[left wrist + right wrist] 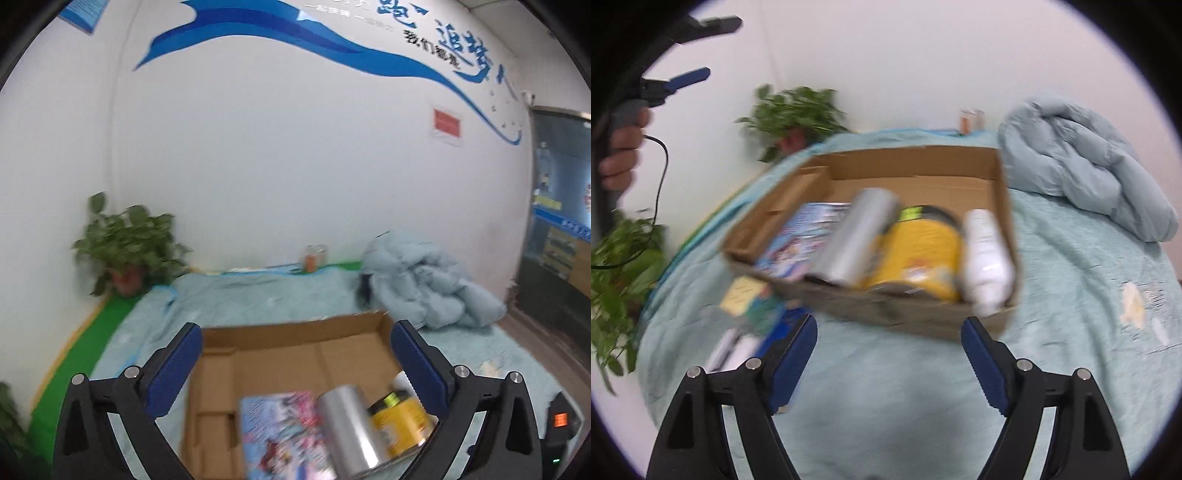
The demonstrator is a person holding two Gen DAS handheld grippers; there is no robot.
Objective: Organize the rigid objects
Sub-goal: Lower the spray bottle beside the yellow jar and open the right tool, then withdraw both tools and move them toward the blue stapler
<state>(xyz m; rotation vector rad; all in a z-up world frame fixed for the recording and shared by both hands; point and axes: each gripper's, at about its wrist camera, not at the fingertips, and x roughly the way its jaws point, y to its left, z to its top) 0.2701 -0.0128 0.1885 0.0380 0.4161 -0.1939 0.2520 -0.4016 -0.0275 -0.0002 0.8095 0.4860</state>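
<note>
From my left wrist camera, my left hand-held gripper (295,365) has its blue-padded jaws spread wide with nothing between them. Below and ahead sits an open cardboard box (295,332) on a pale blue-green bedspread (258,295). At the box's near end lie a colourful book (284,435), a silver can (351,428) and a yellow tin (402,424); the far half of the box floor is bare. A bundled blue quilt (424,280) lies past the box's right corner, and a potted plant (129,251) stands in the left corner by the wall.

From my right wrist camera, my right hand-held gripper (888,354) is also parted and empty, over open bedspread just short of the box's near wall. Inside, left to right: book, silver can, yellow tin, white bottle (986,258). More books (746,306) lie outside, left of the box.
</note>
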